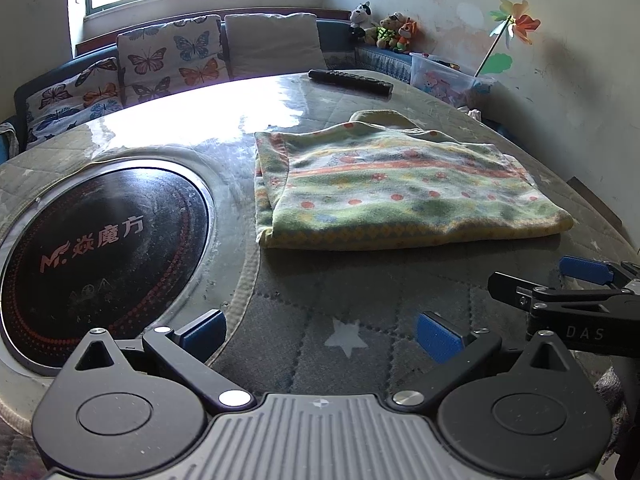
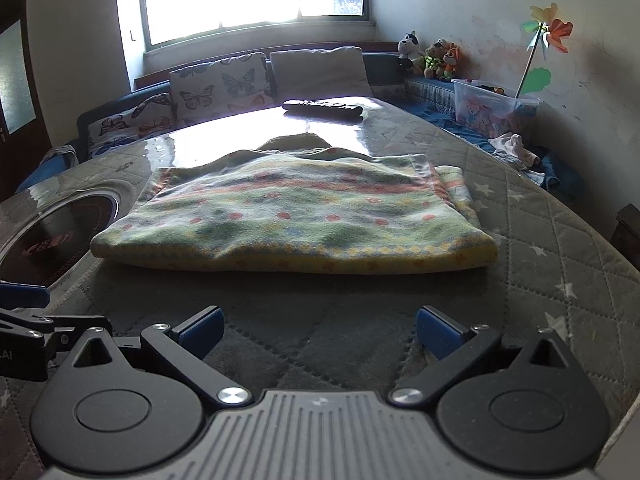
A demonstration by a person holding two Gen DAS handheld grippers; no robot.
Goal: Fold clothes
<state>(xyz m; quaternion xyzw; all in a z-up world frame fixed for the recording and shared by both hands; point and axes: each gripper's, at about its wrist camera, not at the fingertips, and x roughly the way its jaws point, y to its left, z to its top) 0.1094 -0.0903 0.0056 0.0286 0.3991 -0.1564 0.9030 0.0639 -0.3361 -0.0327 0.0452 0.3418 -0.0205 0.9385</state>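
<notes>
Now: folded patterned garment [image 2: 292,224] lies flat on quilted table [image 2: 560,240], beside round cooktop [image 1: 104,256]. Left hand-held gripper [image 1: 320,336] and right hand-held gripper [image 2: 320,332] hover near its front edge, jaws apart, empty.

Green-yellow striped dotted garment [image 2: 296,220], grey star-quilted table cover [image 2: 552,240], butterfly-print cushions [image 1: 176,54], blue fingers [image 1: 438,338]

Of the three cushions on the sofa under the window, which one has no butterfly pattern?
The plain pale cushion, the rightmost one, nearest the stuffed toys. The other two cushions to its left are printed with butterflies.
</notes>
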